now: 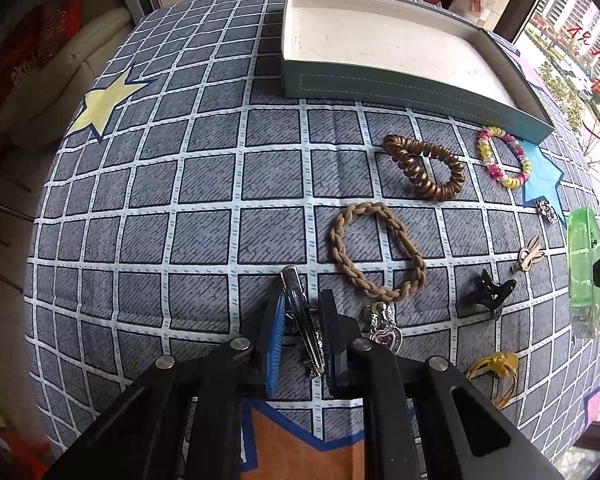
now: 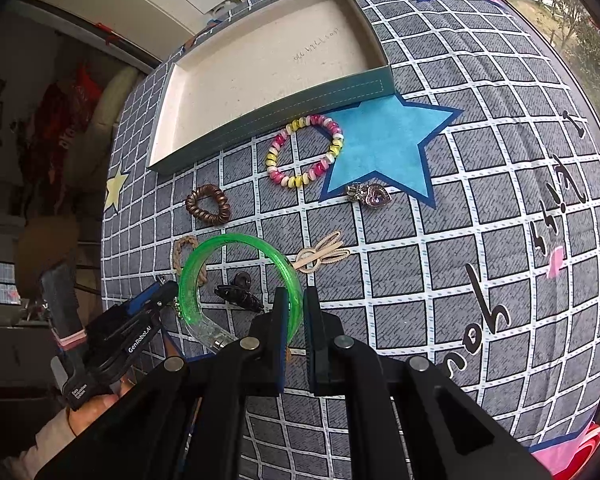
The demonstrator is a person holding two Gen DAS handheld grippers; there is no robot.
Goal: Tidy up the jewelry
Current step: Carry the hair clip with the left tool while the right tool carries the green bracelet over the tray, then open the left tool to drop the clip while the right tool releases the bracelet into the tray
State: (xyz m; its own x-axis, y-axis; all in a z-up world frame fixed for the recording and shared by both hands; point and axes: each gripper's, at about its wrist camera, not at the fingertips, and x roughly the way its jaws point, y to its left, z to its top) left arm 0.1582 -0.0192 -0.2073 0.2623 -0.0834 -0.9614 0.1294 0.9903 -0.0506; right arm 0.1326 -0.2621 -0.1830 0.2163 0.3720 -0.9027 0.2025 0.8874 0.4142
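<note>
Checked cloth with stars covers the counter (image 1: 204, 184), windows behind; every position below is given relative to the box (image 1: 380, 80).

Progress: zero pieces stowed. Box floor is bare in both views, so I'd call the task barely started, with the first two picks in hand.

Nearest to you:
- Left tongs (image 1: 300, 320) are clamped on a dark metal hair clip (image 1: 300, 312), at the near edge of the cloth, far from the box.
- Right tongs (image 2: 296, 312) are pinched on the rim of the green bangle (image 2: 240, 276), held up on edge, also well short of the box.

Loose pieces, working toward the box:
- gold knot tie (image 1: 496, 364) and heart charm on chain (image 1: 386, 330), farthest from it
- black claw clip (image 1: 492, 292) and bunny-shaped clip (image 1: 530, 258)
- braided tan hair tie (image 1: 376, 252), mid-way
- heart brooch (image 2: 370, 194) on the blue star's (image 2: 384, 148) point
- brown spiral tie (image 1: 424, 168), near the box front
- pink-yellow spiral tie (image 2: 306, 150), just beside the front wall

Nothing blocks the box's open top. Watch points, my judgement: your two tongs sit close together, so stagger the drops. The front wall needs clearing, and the bangle will likely roll when released. Chain on the charm could snag neighbours.
</note>
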